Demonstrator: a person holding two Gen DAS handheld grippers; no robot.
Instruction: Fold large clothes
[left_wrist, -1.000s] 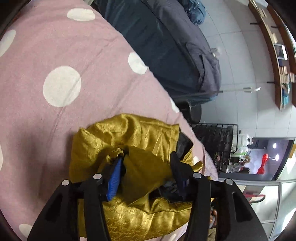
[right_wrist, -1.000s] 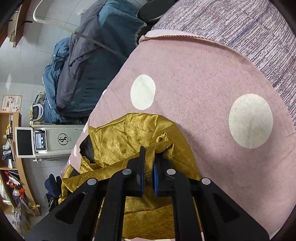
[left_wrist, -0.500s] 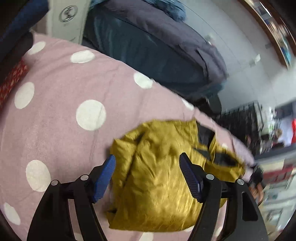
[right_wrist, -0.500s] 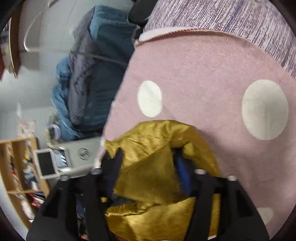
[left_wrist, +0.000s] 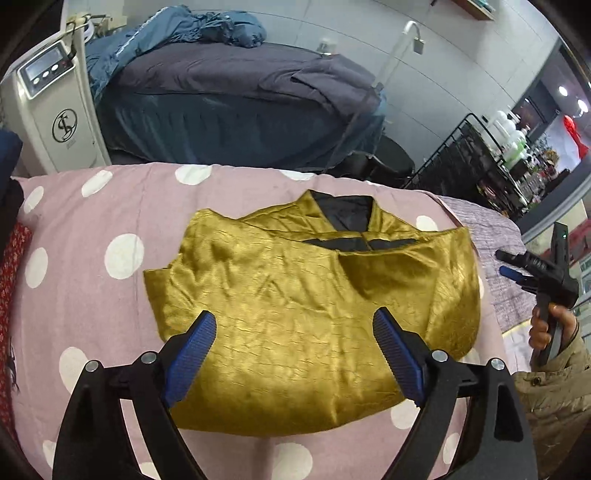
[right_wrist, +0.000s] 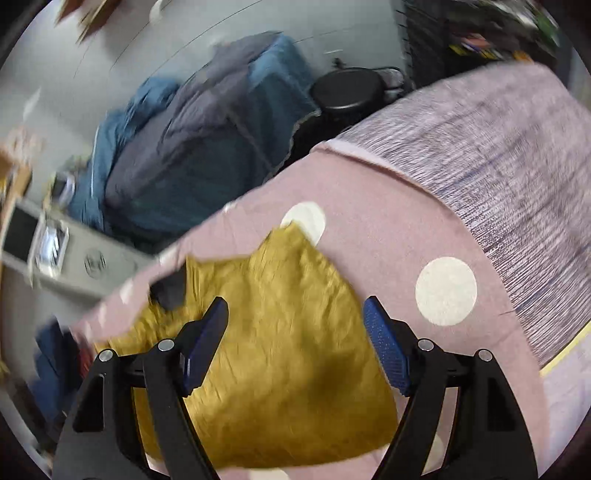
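Observation:
A mustard-gold shiny garment (left_wrist: 303, 295) with a black lining at its collar lies folded on a pink bedspread with white dots (left_wrist: 110, 206). My left gripper (left_wrist: 293, 354) is open and empty, raised above the garment's near edge. My right gripper (right_wrist: 295, 343) is open and empty, above the garment (right_wrist: 280, 350) in its own blurred view. The right gripper also shows in the left wrist view (left_wrist: 517, 271), held in a hand off the garment's right side.
A second bed with dark blue and grey bedding (left_wrist: 236, 96) stands behind. A white machine with a small screen (left_wrist: 51, 103) is at the left. A black wire rack (left_wrist: 469, 162) is at the right. A striped lilac cloth (right_wrist: 517, 166) covers the bed's right end.
Both grippers let go of the garment, opened and pulled back and up. The garment now lies flat and folded on the bedspread.

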